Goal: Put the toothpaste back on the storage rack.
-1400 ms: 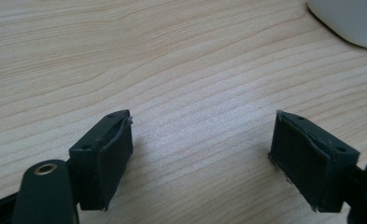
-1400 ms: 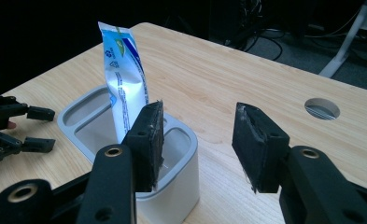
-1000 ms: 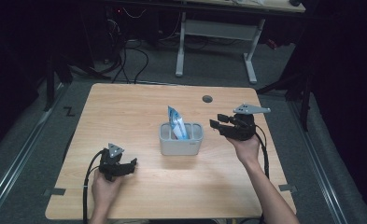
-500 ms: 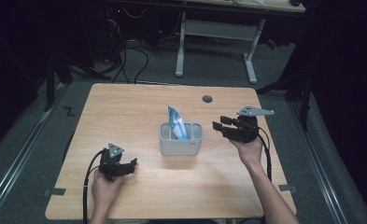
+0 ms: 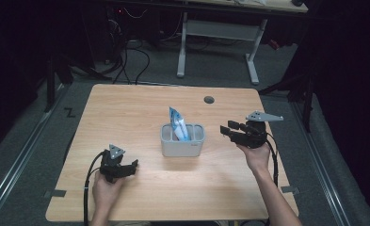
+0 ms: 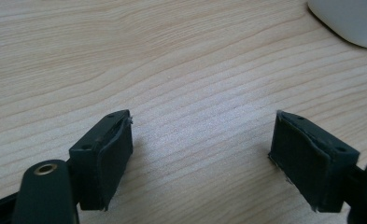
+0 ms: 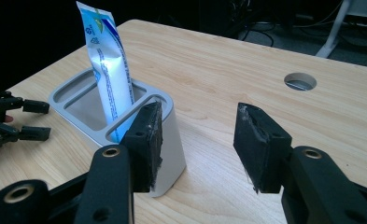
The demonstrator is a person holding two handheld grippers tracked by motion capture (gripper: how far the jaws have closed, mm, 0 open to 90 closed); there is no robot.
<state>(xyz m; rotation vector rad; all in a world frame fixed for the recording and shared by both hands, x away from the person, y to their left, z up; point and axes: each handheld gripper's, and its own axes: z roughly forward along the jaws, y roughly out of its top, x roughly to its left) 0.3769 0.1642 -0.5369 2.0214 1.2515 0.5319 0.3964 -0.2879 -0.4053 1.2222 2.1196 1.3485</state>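
A grey two-slot holder [image 5: 182, 143] stands mid-table with a blue and white tube [image 5: 177, 124] upright in it. My right gripper [image 5: 226, 130] hovers just right of the holder, pointing at it, open with nothing between its jaws. In the right gripper view the holder [image 7: 169, 140] sits behind the left jaw, the tube [image 7: 107, 70] rises from its near slot, and my right gripper [image 7: 197, 137] frames bare wood. My left gripper [image 5: 132, 167] rests low at the front left, open and empty; in the left gripper view it [image 6: 200, 154] spans bare tabletop, with the holder's corner [image 6: 351, 21] at top right.
The wooden table [image 5: 126, 113] has a round cable hole [image 5: 209, 100] behind the holder. Black cables trail from both grippers toward the near edge. A white-legged desk [image 5: 218, 33] stands on the dark floor beyond the table.
The right gripper has drifted slightly to the right and toward the near edge, away from the holder. The left gripper has stayed put.
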